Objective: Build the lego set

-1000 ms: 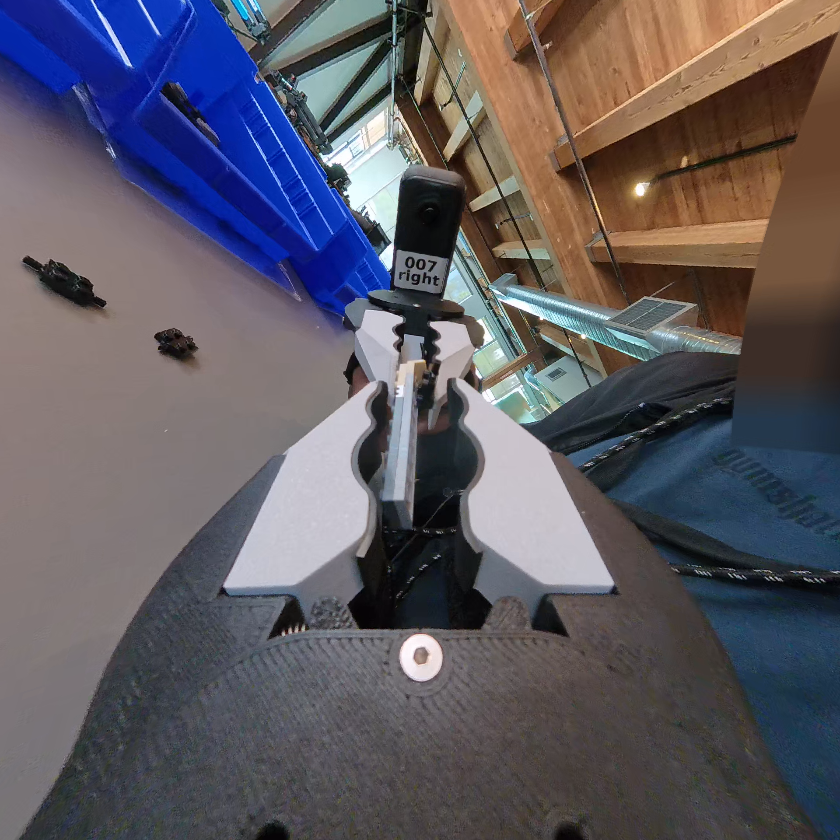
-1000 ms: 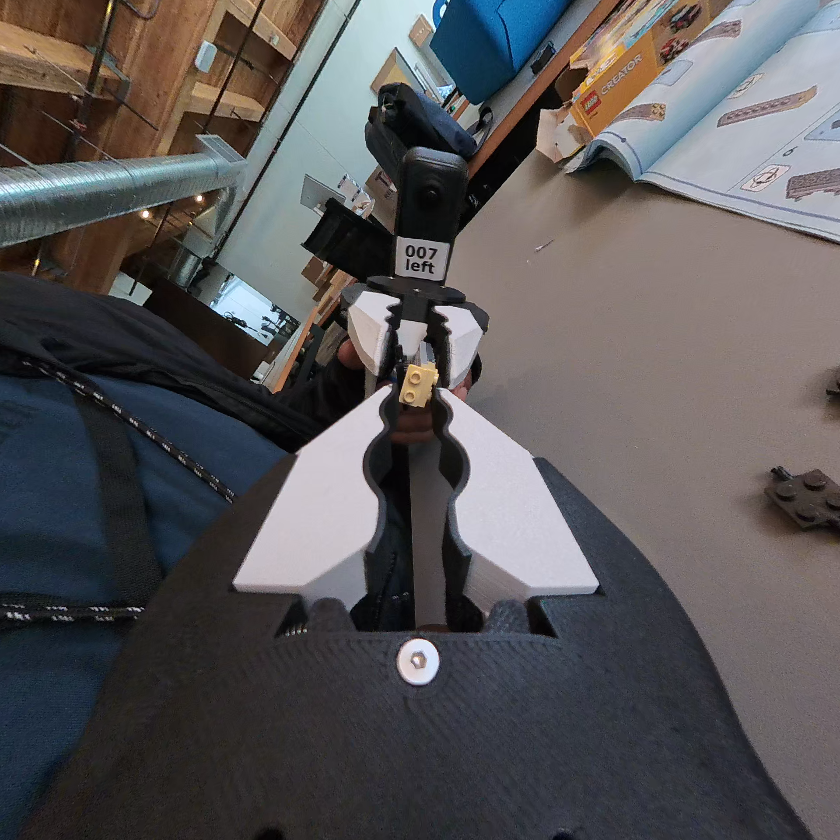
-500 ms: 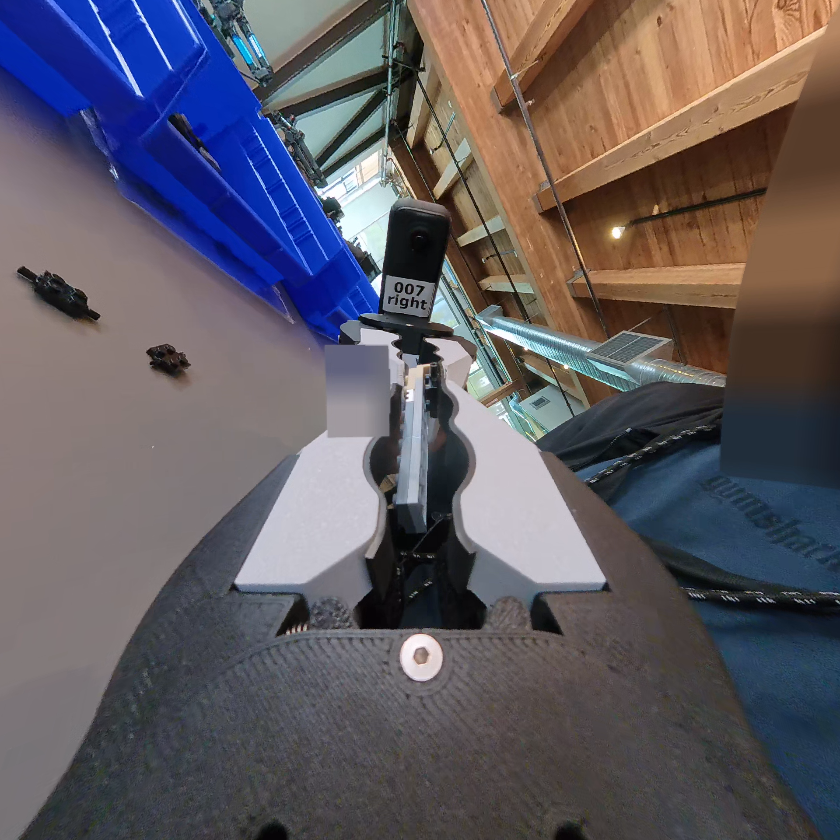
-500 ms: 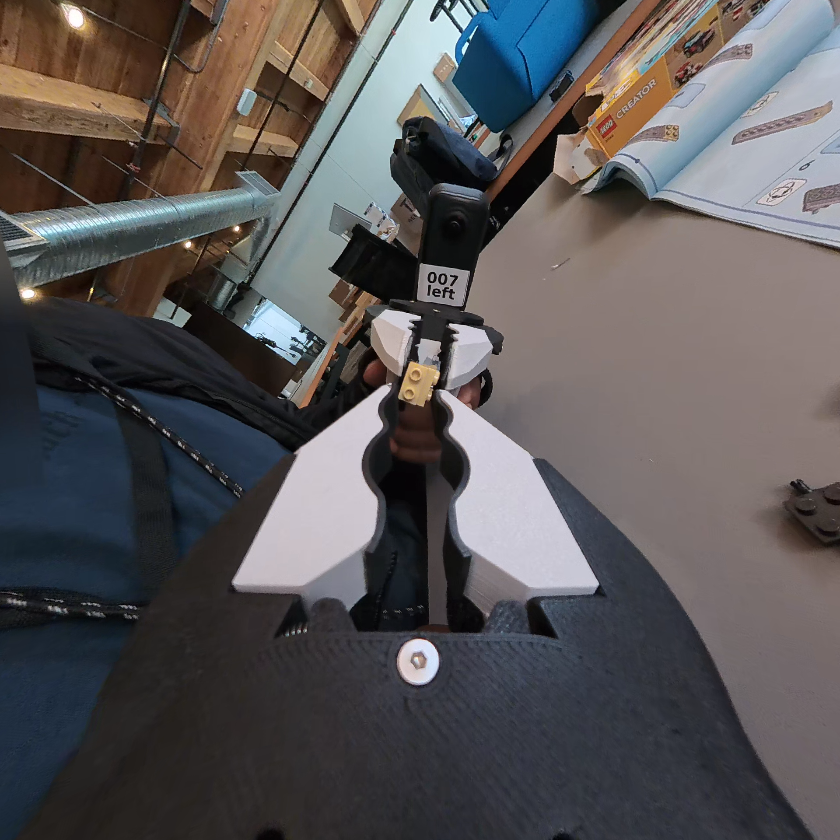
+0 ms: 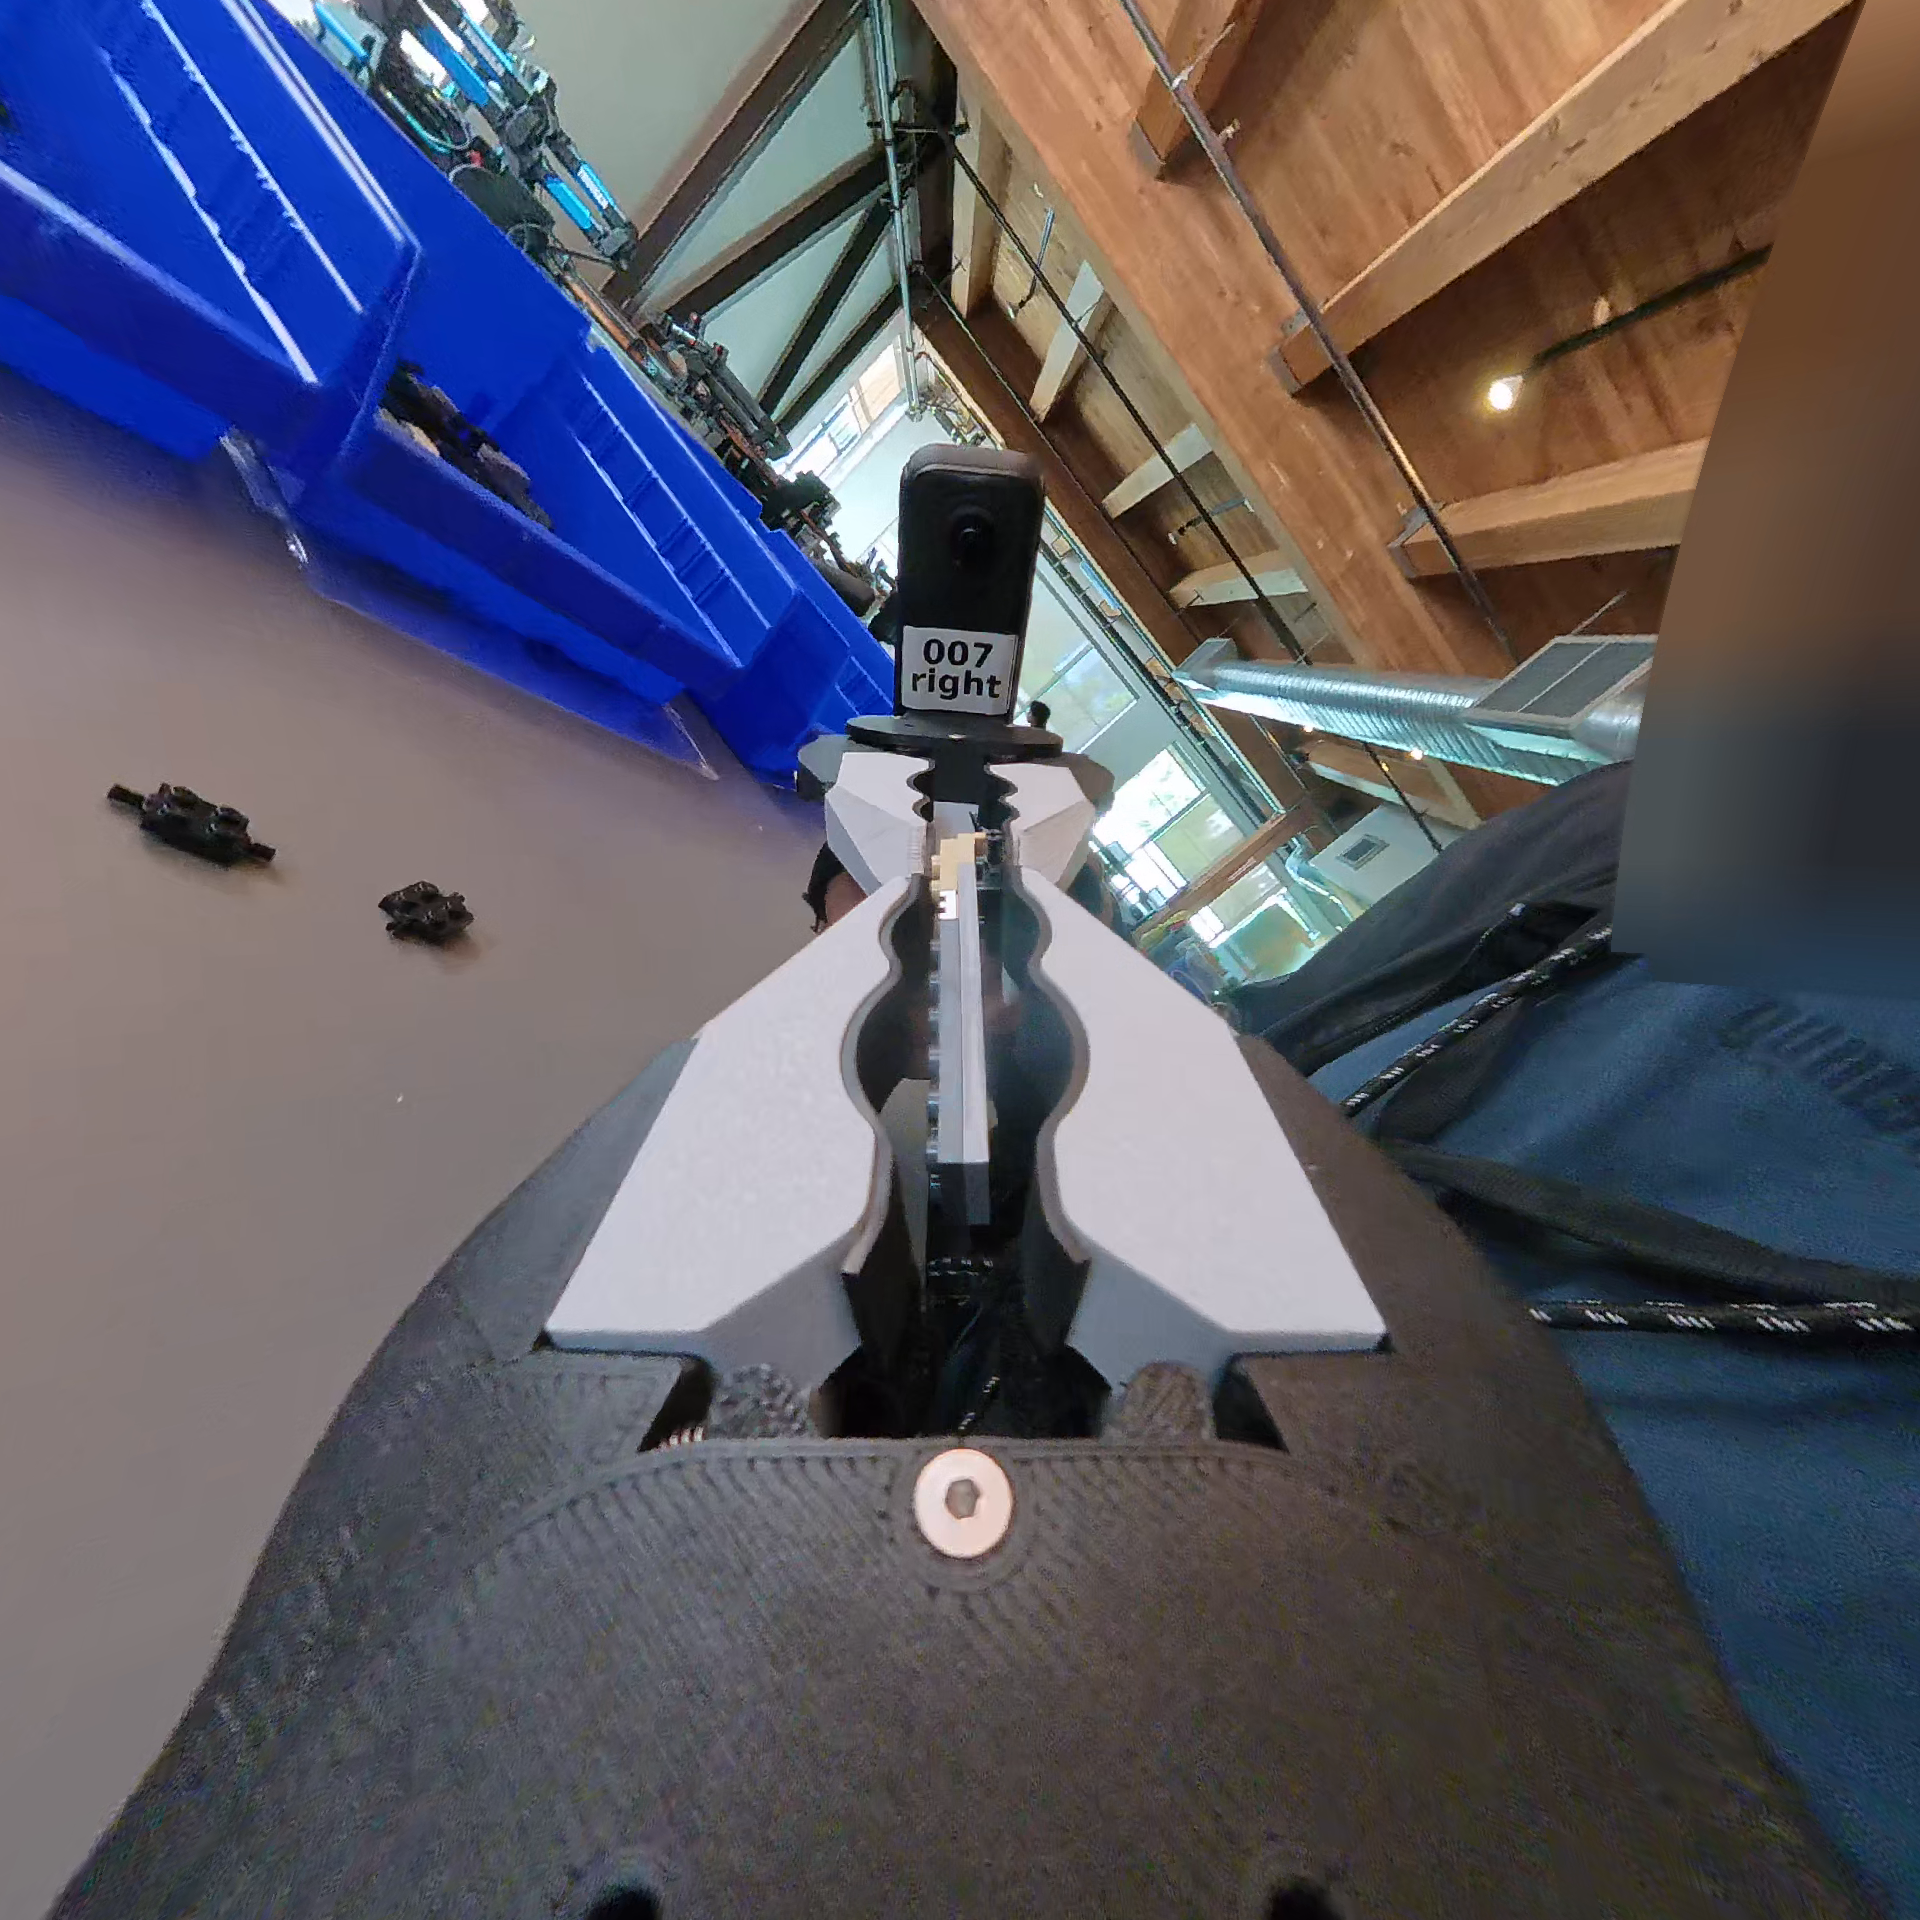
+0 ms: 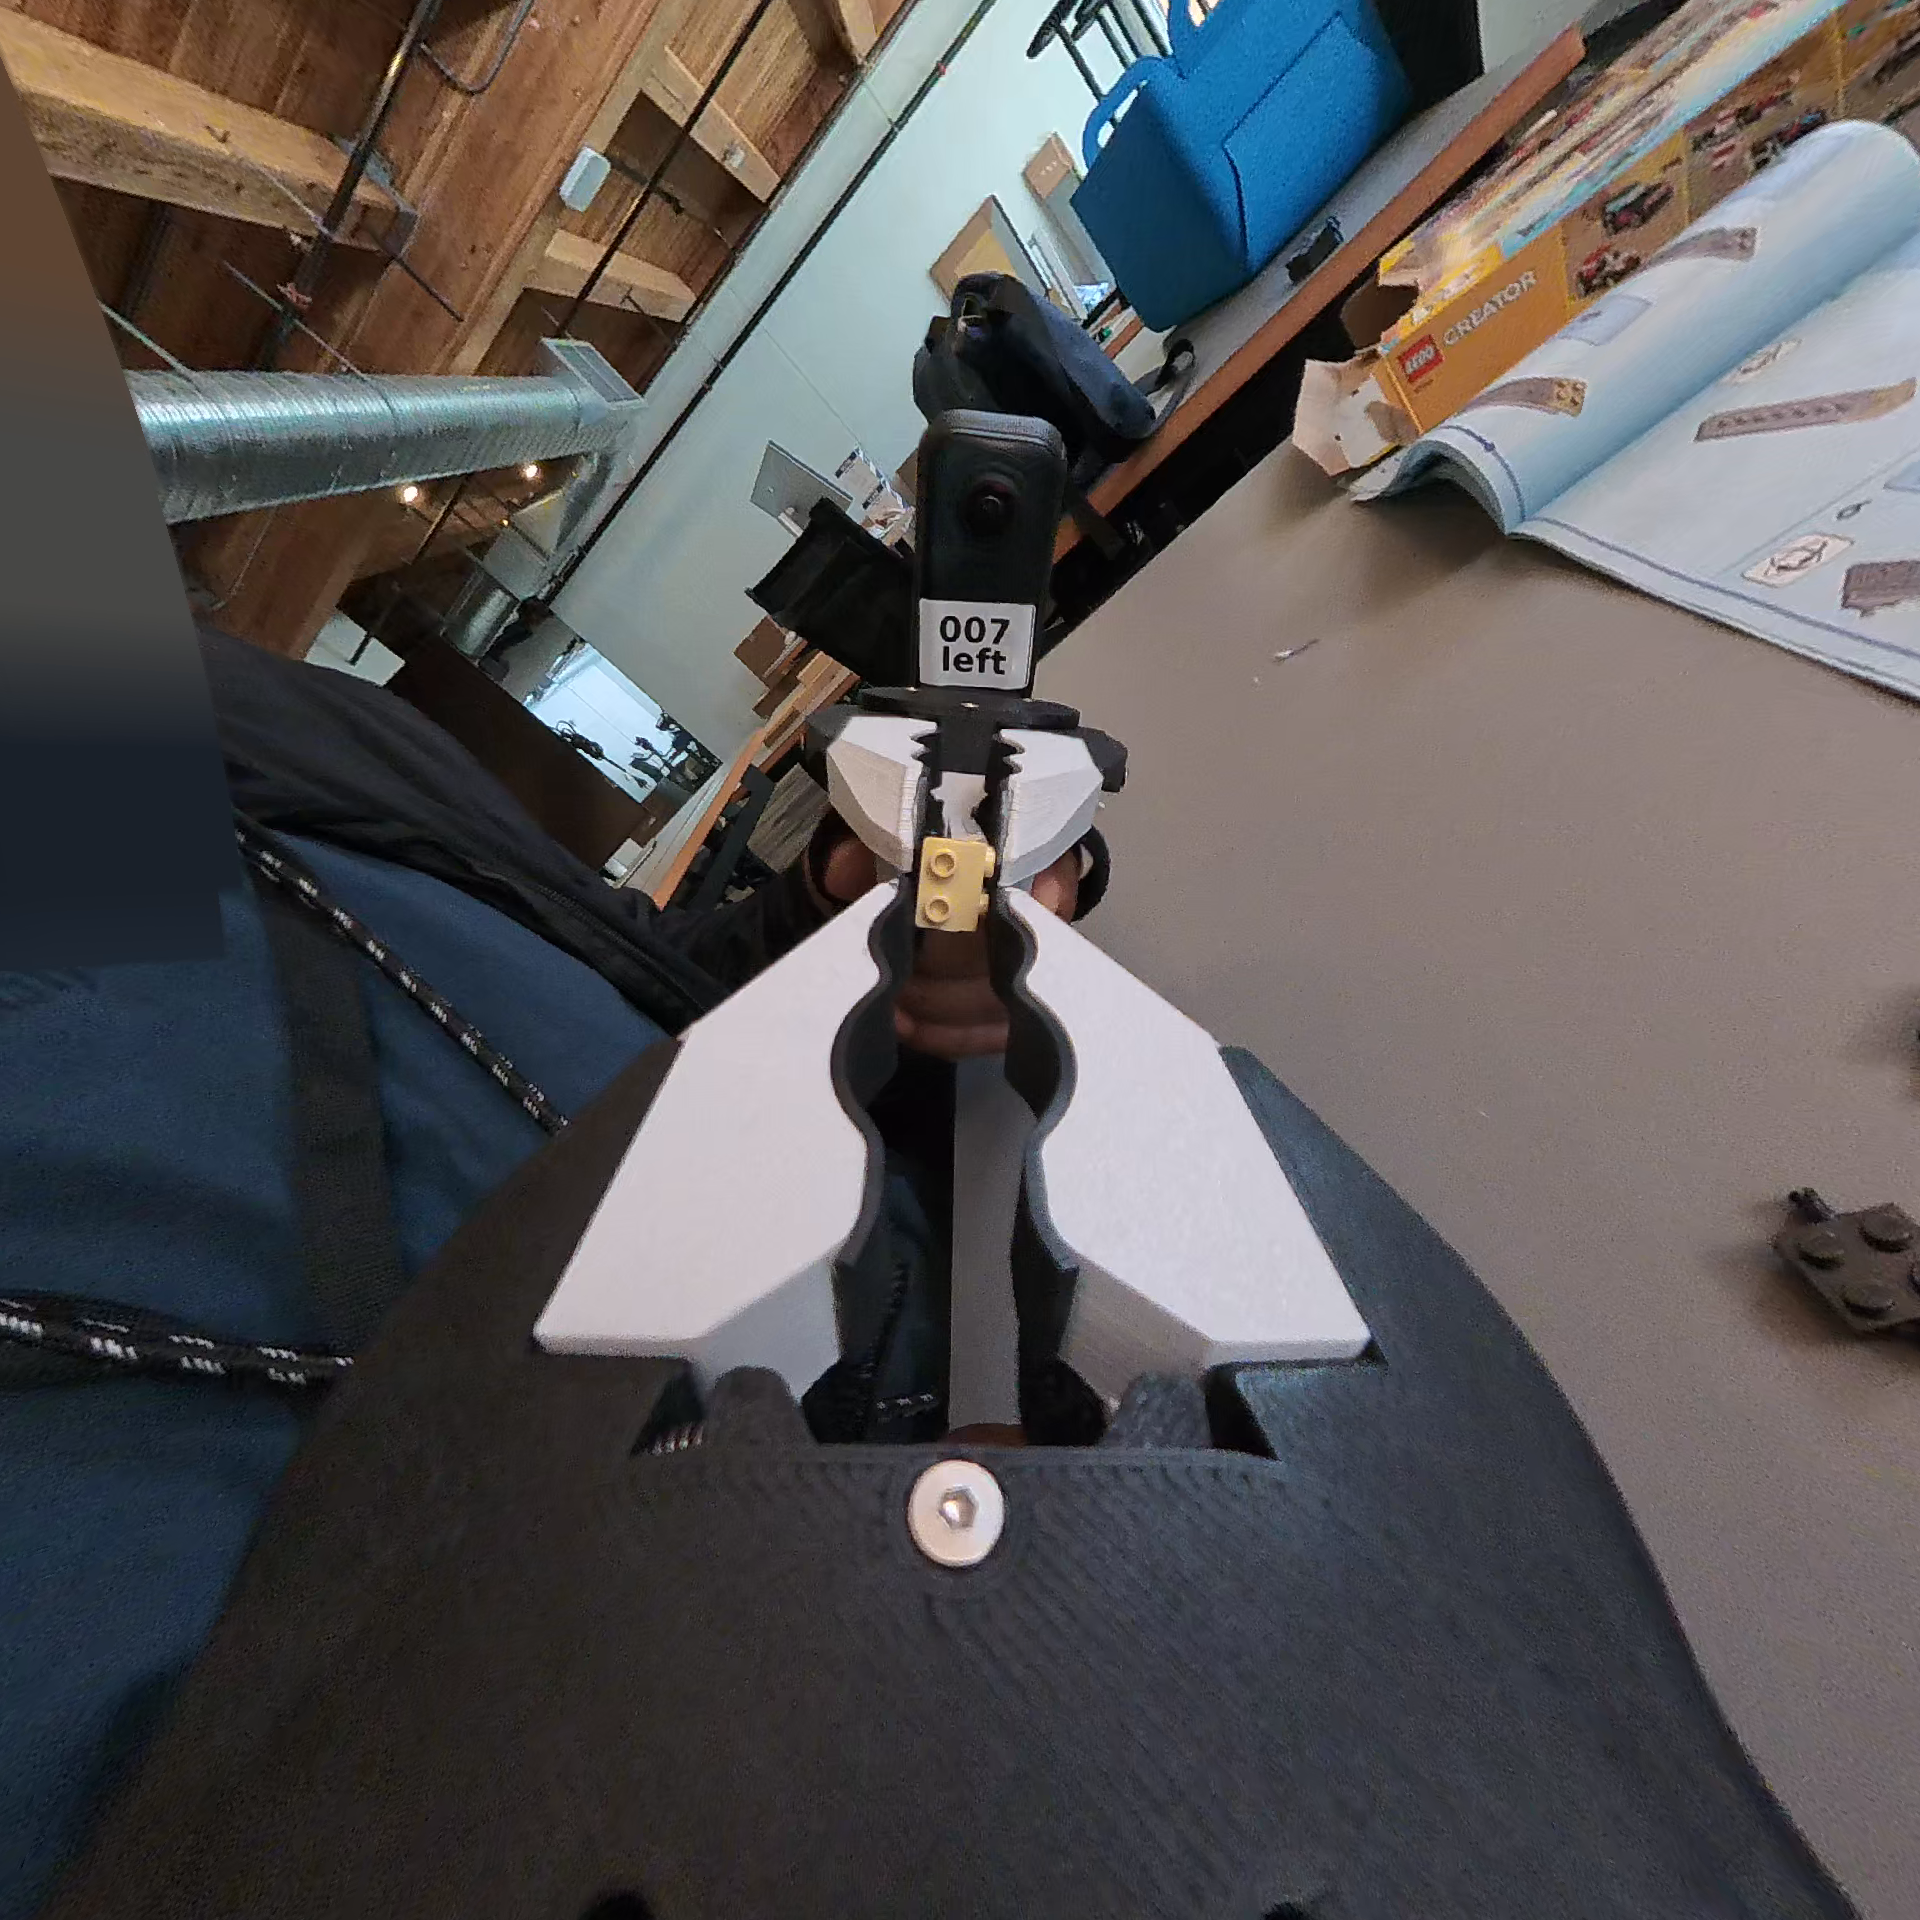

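Note:
My left gripper [image 5: 961,883] is shut on a long grey plate [image 5: 961,1049] that lies edge-on between its fingers. My right gripper [image 6: 951,904] is shut on a small tan brick [image 6: 951,883] at its fingertips. The two grippers point at each other, tip to tip, held above the grey table [image 5: 312,1091]. In the left wrist view the tan brick [image 5: 954,854] sits at the far end of the grey plate, with the right gripper [image 5: 961,821] behind it. The left gripper [image 6: 961,821] shows behind the brick in the right wrist view.
Two small black pieces [image 5: 192,823] [image 5: 426,909] lie on the table, with blue bins [image 5: 416,364] behind them. A dark grey plate [image 6: 1860,1273], an open instruction booklet [image 6: 1714,416] and the set's box [image 6: 1507,301] lie right. A person's blue shirt [image 6: 156,1143] is close. My two grippers' fingertips are within a few centimetres of each other.
Both grippers have swung together while staying tip to tip. The grey plate, slanted in the left jaws before, now lies straight along them. The tan brick stays at its end.

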Motion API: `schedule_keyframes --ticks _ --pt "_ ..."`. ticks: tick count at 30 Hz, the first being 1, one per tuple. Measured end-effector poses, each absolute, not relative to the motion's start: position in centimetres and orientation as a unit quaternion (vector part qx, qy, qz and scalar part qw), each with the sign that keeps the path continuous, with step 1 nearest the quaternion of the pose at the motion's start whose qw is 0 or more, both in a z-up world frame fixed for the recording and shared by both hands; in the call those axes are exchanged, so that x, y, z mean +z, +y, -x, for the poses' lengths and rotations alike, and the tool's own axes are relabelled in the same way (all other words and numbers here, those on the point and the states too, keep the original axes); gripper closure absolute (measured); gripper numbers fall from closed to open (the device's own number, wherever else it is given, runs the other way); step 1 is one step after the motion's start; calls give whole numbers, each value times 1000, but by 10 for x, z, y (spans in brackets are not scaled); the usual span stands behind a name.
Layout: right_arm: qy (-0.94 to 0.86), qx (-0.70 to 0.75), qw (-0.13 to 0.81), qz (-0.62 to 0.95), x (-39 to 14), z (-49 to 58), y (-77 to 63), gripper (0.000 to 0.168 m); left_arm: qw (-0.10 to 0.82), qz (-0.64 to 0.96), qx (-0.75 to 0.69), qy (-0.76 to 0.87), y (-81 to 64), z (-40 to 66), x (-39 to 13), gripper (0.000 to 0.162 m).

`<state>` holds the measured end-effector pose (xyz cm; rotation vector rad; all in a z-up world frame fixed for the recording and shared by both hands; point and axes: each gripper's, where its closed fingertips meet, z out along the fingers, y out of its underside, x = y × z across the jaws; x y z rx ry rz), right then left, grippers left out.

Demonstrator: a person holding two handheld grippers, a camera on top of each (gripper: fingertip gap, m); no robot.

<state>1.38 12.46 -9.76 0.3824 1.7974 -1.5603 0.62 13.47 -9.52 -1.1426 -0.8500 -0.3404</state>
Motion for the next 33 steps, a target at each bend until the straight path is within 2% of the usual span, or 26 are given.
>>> schedule_keyframes --ticks 20,23,29,33 --pt "700 -614 342 -126 -92 -18 125 156 745 547 -105 -366 135 -10 -89 151" --pt "707 -624 315 -107 -90 -18 125 155 740 572 -70 -345 134 -12 -87 151" --pt "720 -641 261 -61 -79 -15 135 142 721 625 12 -298 133 -18 -84 150" --pt "731 -642 228 -27 -76 -20 137 143 701 656 36 -276 137 -22 -87 150"
